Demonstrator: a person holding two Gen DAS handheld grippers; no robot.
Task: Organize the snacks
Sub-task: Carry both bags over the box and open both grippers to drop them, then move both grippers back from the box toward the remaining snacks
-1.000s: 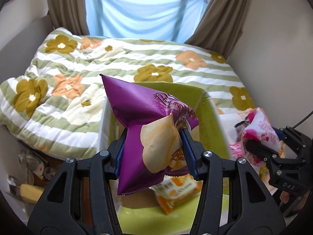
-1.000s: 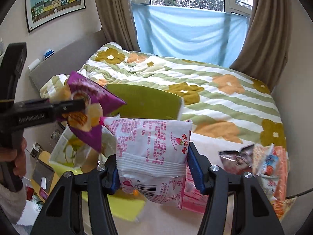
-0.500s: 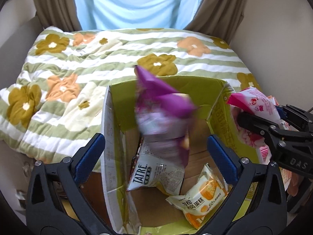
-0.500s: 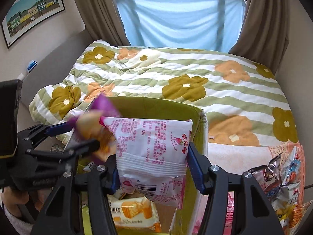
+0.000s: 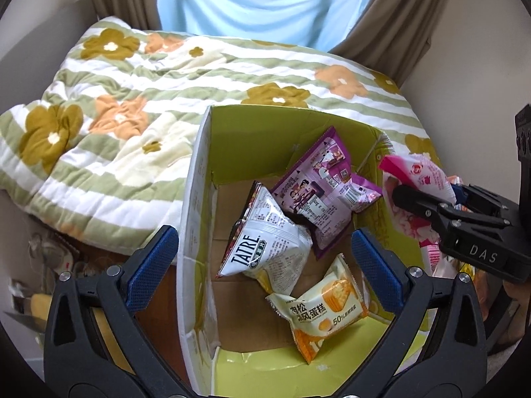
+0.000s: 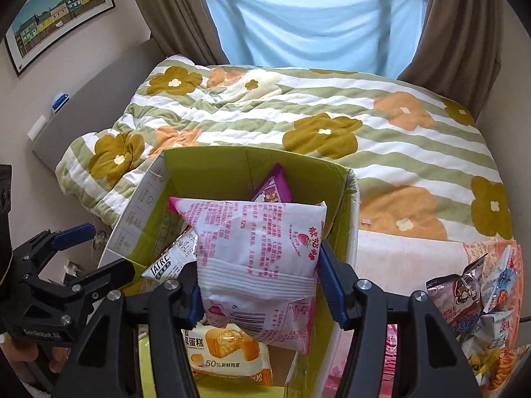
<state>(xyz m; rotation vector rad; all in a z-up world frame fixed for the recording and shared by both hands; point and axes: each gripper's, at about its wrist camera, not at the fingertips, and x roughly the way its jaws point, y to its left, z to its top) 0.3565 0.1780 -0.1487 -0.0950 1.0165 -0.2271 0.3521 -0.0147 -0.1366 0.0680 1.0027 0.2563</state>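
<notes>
An open green cardboard box (image 5: 199,179) stands at the foot of the bed. Inside lie a purple chip bag (image 5: 327,185), a white TATRE bag (image 5: 265,238) and an orange cake pack (image 5: 323,305). My left gripper (image 5: 264,255) is open and empty above the box. My right gripper (image 6: 259,282) is shut on a pink and white snack bag (image 6: 255,252), held over the box's right side (image 6: 348,219); it also shows in the left wrist view (image 5: 421,192). The purple bag (image 6: 272,189) and cake pack (image 6: 225,351) peek out behind it.
A pile of several loose snack packs (image 6: 481,301) lies on the bed at the right of the box. The flowered quilt (image 6: 298,112) covers the bed behind. Curtains and a wall close in on the right (image 5: 464,49). Clutter sits on the floor at the left (image 5: 49,258).
My left gripper opened and let the purple chip bag drop into the box, where it now lies. My right gripper carried the pink bag leftward to above the box.
</notes>
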